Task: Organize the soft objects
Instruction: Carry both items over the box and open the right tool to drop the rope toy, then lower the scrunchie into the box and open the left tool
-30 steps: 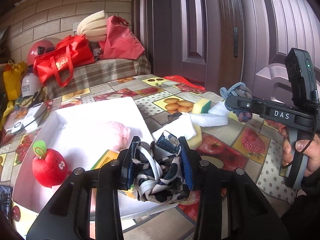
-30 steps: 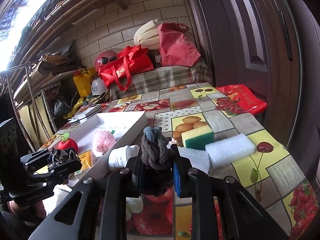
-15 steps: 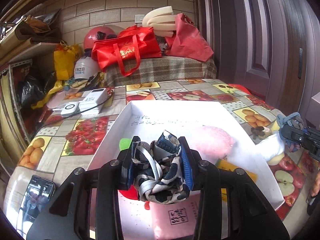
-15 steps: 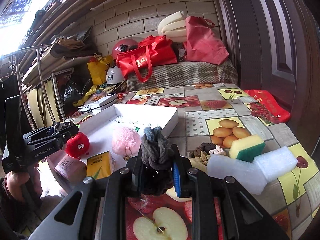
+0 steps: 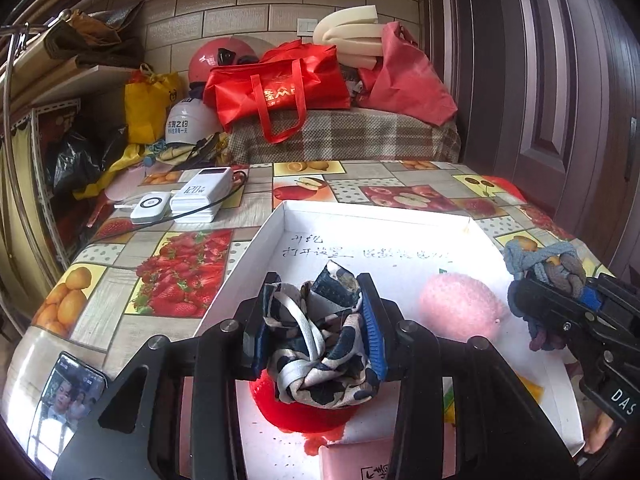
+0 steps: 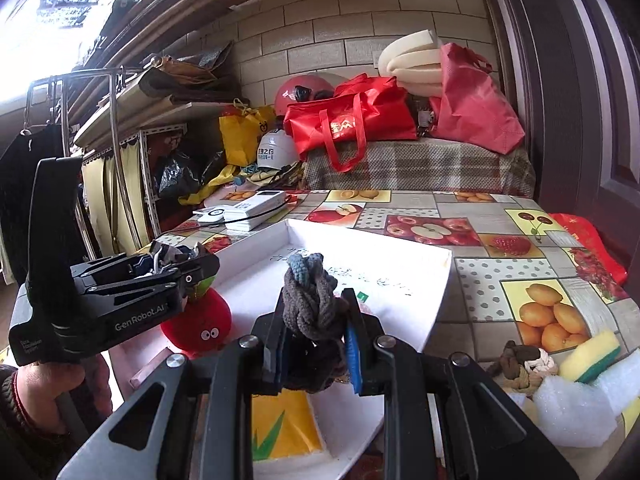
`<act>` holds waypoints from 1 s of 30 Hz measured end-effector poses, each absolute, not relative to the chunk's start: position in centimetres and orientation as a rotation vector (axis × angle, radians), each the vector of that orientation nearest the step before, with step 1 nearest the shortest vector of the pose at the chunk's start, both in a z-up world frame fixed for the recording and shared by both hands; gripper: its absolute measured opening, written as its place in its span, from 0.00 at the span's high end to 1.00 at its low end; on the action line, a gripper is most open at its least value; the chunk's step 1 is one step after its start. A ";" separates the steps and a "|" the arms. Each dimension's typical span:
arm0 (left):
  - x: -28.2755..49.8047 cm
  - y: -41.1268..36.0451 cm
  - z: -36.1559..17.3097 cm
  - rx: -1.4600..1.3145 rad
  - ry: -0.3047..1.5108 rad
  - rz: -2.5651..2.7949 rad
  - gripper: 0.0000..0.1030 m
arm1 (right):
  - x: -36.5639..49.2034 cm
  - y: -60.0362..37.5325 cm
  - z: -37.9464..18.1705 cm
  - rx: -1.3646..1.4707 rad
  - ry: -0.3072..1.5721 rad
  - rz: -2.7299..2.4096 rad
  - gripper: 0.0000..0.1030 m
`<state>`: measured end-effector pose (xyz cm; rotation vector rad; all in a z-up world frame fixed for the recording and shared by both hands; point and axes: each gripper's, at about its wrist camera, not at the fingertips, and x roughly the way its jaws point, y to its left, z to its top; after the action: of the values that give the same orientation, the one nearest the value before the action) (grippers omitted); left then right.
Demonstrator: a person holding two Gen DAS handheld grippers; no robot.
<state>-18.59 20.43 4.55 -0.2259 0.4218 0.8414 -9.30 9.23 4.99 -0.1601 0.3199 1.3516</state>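
Note:
My left gripper (image 5: 316, 340) is shut on a knotted black-and-white patterned cloth (image 5: 320, 356) and holds it above the white box (image 5: 256, 248). My right gripper (image 6: 316, 340) is shut on a knotted grey-blue sock (image 6: 310, 300), also over the box; it shows at the right of the left wrist view (image 5: 548, 276). Inside the box lie a red apple plush (image 6: 200, 328), a pink fluffy ball (image 5: 460, 312), a yellow-green packet (image 6: 280, 428) and a pink pouch (image 5: 356, 460).
On the fruit-print tablecloth (image 6: 520, 248) right of the box lie a brown knotted cloth (image 6: 520, 364), a yellow-green sponge (image 6: 588, 356) and white foam (image 6: 576, 408). Power banks (image 5: 200, 196) and a phone (image 5: 68, 396) lie left. Red bags (image 5: 280, 88) stand behind.
Both grippers moved left over the white box with their cloths still held. The right gripper now hangs over the box interior, close to the left gripper.

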 end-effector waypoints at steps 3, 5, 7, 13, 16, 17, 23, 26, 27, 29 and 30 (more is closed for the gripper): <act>-18.1 20.1 4.6 -0.200 0.431 0.835 0.62 | -10.4 10.5 5.0 -0.210 0.308 1.377 0.78; -17.9 20.0 4.6 -0.189 0.435 0.835 0.62 | -10.6 11.2 4.9 -0.231 0.318 1.387 0.78; -17.8 20.1 4.5 -0.190 0.442 0.847 0.58 | -10.6 11.8 4.7 -0.248 0.334 1.389 0.76; -18.4 20.6 4.4 -0.220 0.442 0.953 0.22 | -10.7 11.5 4.8 -0.249 0.326 1.357 0.56; -19.2 21.0 4.4 -0.255 0.422 0.965 0.18 | -10.9 11.0 4.9 -0.233 0.301 1.330 0.18; -19.4 21.1 4.3 -0.265 0.417 0.963 0.16 | -10.8 10.8 5.0 -0.226 0.293 1.333 0.17; -21.1 21.1 4.6 -0.309 0.341 0.996 0.16 | -11.7 11.1 5.3 -0.222 0.260 1.332 0.16; -22.3 21.9 4.5 -0.360 0.324 1.040 0.16 | -12.4 12.0 5.3 -0.212 0.263 1.344 0.15; -22.7 22.1 4.4 -0.386 0.316 1.051 0.16 | -12.5 12.4 5.3 -0.216 0.269 1.345 0.14; -23.5 22.6 4.2 -0.433 0.298 1.052 0.16 | -12.7 13.2 5.2 -0.218 0.293 1.356 0.10; -23.7 22.7 4.1 -0.446 0.291 1.050 0.16 | -12.7 13.5 5.1 -0.219 0.306 1.358 0.06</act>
<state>-23.75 22.74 4.13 -0.4461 0.2913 1.0496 -12.71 13.47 5.12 -0.2191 0.3064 1.3583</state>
